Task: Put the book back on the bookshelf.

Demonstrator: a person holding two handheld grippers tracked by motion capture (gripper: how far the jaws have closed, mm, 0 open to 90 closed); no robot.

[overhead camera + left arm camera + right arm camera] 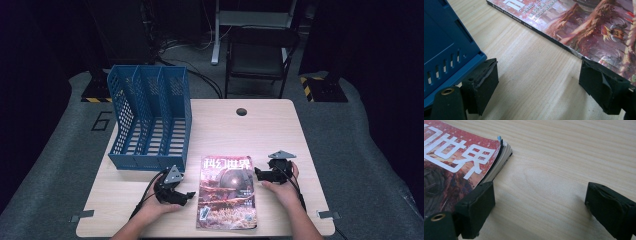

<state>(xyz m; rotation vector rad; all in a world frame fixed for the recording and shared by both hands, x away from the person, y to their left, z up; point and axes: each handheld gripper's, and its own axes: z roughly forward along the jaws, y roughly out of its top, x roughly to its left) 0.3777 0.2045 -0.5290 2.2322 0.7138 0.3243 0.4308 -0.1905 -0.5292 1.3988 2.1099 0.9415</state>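
Observation:
A magazine [227, 191] with a red-brown cover and white characters lies flat on the wooden table [270, 127], near its front edge. My left gripper [186, 196] rests on the table just left of the magazine's spine [554, 37], open, with bare wood between its jaws; one jaw stands by the magazine's edge. My right gripper [259, 173] sits at the magazine's right edge near its top corner [502, 147], open, one jaw beside the page edges, nothing between its pads.
A blue three-slot file rack [150, 117] stands on the table's left rear part, its base corner [451, 50] close to my left gripper. A round cable hole [241, 111] is at the table's far edge. A black chair [260, 55] stands beyond the table.

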